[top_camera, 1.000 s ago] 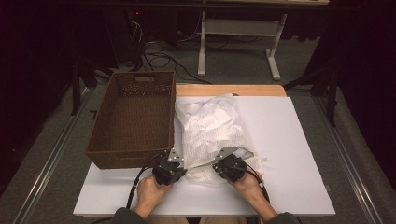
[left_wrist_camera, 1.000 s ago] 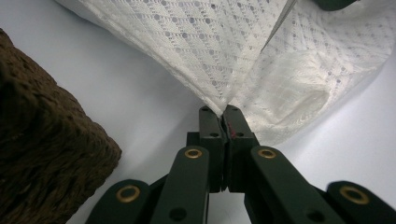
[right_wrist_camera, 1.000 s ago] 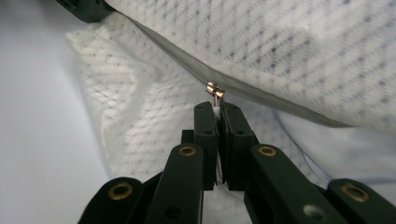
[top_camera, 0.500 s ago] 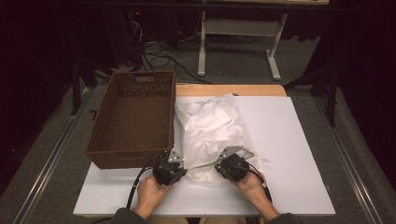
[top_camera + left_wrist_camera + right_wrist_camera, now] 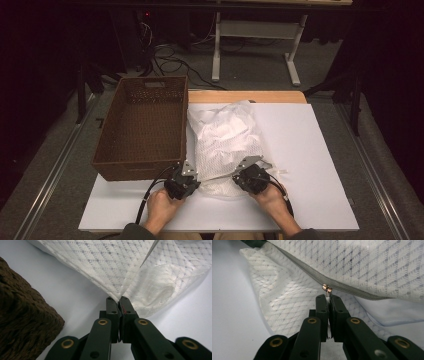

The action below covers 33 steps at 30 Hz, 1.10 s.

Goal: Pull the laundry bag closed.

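The white mesh laundry bag [image 5: 227, 142], soft and crumpled with a perforated diamond weave, lies on the white table [image 5: 310, 150] just beside a brown woven rectangular basket [image 5: 142, 125]. The left hand-held gripper [image 5: 118, 300] is clenched on a pinch of the bag's mesh at its near edge. The right hand-held gripper [image 5: 327, 297] is clamped on what looks like the small metal zipper pull [image 5: 326, 288] of the grey zipper [image 5: 312, 272].
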Tool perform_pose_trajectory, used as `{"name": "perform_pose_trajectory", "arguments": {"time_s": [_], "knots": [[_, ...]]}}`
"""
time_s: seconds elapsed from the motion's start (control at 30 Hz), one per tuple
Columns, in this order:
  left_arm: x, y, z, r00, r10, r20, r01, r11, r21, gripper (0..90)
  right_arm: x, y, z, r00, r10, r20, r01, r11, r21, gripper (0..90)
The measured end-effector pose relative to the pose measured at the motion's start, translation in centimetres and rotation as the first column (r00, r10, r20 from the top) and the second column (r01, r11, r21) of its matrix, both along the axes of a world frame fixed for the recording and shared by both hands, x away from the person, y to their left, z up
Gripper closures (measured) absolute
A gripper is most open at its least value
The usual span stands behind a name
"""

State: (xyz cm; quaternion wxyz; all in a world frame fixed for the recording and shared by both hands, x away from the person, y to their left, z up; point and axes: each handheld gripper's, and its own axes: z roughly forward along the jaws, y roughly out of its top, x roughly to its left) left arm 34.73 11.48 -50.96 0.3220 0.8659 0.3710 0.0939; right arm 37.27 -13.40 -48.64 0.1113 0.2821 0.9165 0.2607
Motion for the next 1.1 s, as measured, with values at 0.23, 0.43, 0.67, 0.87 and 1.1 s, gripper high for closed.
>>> {"name": "perform_pose_trajectory", "arguments": {"time_s": [0.23, 0.43, 0.67, 0.87, 1.1], "knots": [[0.0, 0.1, 0.0, 1.0, -0.001, -0.003, 0.001, 1.0, -0.006, 87.9, 0.1, -0.1, 0.0, 1.0, 0.001, -0.006, -0.001, 1.0, 0.002, 87.2], [0.0, 0.1, 0.0, 1.0, 0.001, -0.004, -0.001, 1.0, -0.008, 87.9, 0.2, -0.3, 0.0, 1.0, -0.005, -0.004, 0.005, 1.0, 0.002, 87.2], [0.1, 0.2, -0.1, 1.0, 0.001, -0.007, -0.001, 0.9999, -0.015, 87.9, 0.3, -0.8, 0.1, 0.9998, -0.02, -0.006, 0.02, 0.9998, 0.003, 87.2], [0.1, 0.2, -0.1, 1.0, 0.002, -0.008, -0.002, 0.9998, -0.018, 87.9, 0.2, -1.3, 0.2, 0.9996, -0.029, -0.001, 0.029, 0.9994, 0.018, 87.2], [0.1, 0.3, -0.1, 0.9999, 0.0, -0.011, 0.0, 0.9997, -0.024, 87.8, 0.2, -1.6, 0.1, 0.9994, -0.032, -0.009, 0.033, 0.9992, 0.022, 87.2]]}}
